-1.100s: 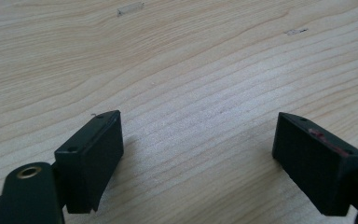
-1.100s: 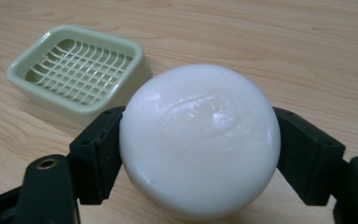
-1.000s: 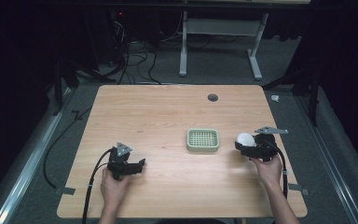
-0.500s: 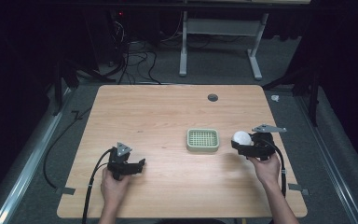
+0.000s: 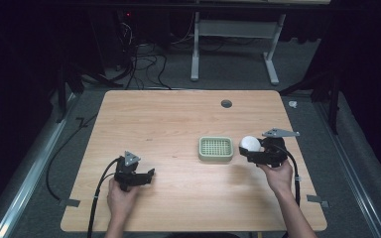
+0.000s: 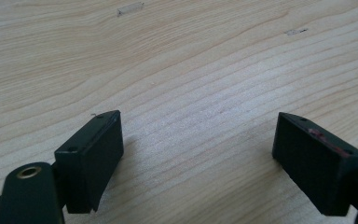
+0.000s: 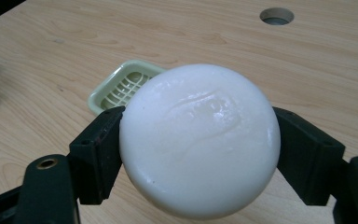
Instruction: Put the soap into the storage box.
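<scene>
A round white bar of soap [image 7: 199,140] sits clamped between the two black jaws of my right gripper [image 5: 250,148], held above the table just right of a pale green slotted soap dish [image 5: 216,148]. In the right gripper view the soap dish [image 7: 121,87] lies behind and to the left of the soap. My left gripper [image 5: 149,174] rests low over the table's front left, jaws wide apart with bare wood between them [image 6: 198,144].
A wooden table [image 5: 168,124] carries a round cable hole [image 5: 226,103] near its far edge. Black cables trail from both grippers toward the front edge. A white desk frame [image 5: 233,44] and tangled cables stand on the floor beyond.
My right gripper has carried the soap leftward, closer to the soap dish. The left gripper has stayed put.
</scene>
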The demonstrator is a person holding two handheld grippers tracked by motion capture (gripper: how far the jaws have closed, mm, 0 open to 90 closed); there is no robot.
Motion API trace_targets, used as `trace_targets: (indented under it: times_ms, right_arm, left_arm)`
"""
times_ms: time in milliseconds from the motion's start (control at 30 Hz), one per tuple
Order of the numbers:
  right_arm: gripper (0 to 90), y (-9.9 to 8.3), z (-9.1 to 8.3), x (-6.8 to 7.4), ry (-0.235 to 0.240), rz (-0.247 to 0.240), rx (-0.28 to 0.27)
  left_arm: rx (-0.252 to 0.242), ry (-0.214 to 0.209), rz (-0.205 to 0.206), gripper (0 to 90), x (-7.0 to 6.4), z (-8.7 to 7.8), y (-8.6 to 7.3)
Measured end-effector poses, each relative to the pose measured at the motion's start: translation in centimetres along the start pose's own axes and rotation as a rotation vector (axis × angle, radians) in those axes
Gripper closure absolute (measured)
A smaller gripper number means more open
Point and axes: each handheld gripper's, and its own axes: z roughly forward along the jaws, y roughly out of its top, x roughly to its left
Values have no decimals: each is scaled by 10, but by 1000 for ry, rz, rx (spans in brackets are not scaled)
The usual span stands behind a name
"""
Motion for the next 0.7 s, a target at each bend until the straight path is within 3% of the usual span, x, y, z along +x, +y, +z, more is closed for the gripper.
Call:
trace_targets:
  times_ms: [700]
  right_arm:
    - [243, 22, 19, 24, 63, -50, 10]
  left_arm:
    - [0, 0, 0, 168, 0, 0, 0]
